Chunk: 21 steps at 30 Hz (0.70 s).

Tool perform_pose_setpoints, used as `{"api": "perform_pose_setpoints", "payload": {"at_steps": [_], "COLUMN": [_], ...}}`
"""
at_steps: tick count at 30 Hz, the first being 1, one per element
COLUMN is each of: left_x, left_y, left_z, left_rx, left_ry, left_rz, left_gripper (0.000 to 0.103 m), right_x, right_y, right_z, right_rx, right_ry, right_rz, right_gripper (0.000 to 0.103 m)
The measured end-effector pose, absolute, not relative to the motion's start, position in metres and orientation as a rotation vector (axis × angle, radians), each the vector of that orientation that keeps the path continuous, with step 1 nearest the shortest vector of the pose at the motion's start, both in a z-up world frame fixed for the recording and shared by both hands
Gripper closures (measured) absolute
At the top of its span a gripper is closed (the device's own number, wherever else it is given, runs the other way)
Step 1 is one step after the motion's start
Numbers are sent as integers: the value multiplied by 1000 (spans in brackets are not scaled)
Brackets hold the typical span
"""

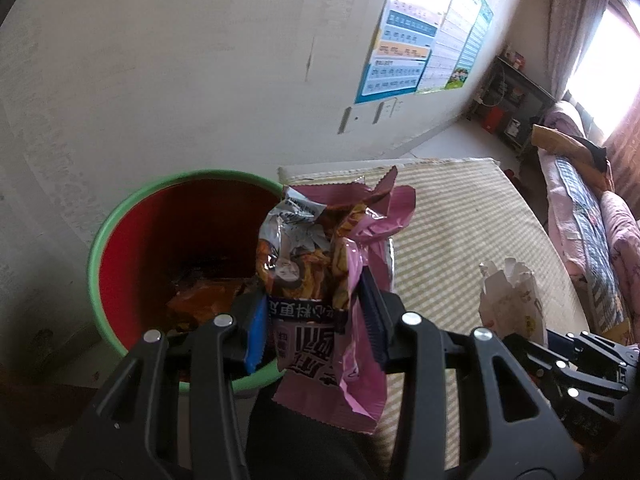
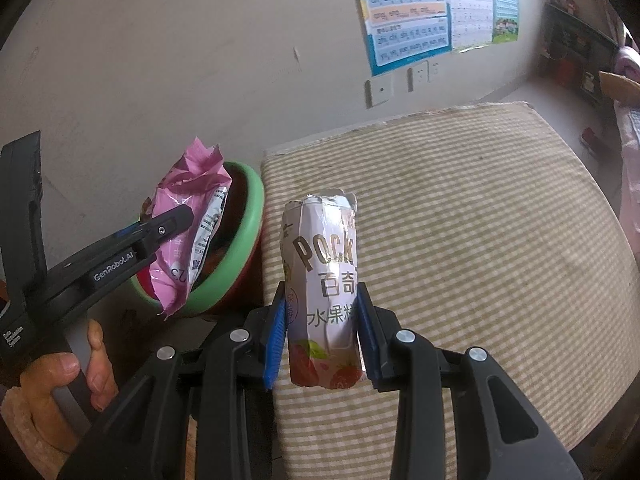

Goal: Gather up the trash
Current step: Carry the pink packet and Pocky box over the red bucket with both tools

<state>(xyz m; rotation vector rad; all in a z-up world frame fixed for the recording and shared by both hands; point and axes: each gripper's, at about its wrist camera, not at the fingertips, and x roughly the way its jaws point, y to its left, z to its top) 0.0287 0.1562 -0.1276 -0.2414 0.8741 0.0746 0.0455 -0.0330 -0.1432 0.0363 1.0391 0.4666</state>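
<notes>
My left gripper [image 1: 316,320] is shut on a crumpled pink snack wrapper [image 1: 332,276] and holds it over the near right rim of a red bin with a green rim [image 1: 120,216]. Orange trash lies at the bin's bottom [image 1: 204,300]. In the right wrist view the left gripper [image 2: 172,220] holds the pink wrapper [image 2: 184,216] above the bin [image 2: 240,256]. My right gripper [image 2: 322,320] is shut on a white Pocky packet [image 2: 324,280] held upright above the striped mat. The packet also shows in the left wrist view [image 1: 512,300].
A beige striped mat [image 2: 480,240] covers the table to the right of the bin. A wall with posters [image 2: 408,12] and sockets stands behind. A shelf [image 1: 508,108] and a sofa with pink covers [image 1: 592,220] are at the far right.
</notes>
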Motion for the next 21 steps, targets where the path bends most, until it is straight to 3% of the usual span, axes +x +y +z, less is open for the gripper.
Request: {"api": "perform_pose_setpoints", "payload": {"at_steps": [21], "left_x": [22], "left_y": [184], "left_z": [-132], "left_rx": [-271], "left_ry": [875], "left_rz": [146], "left_gripper": [63], "right_x": [55], "right_y": [0], "right_z": [-150], "right_rx": [-14], "right_ry": [1053], "right_rz": [537], "right_gripper": [70]}}
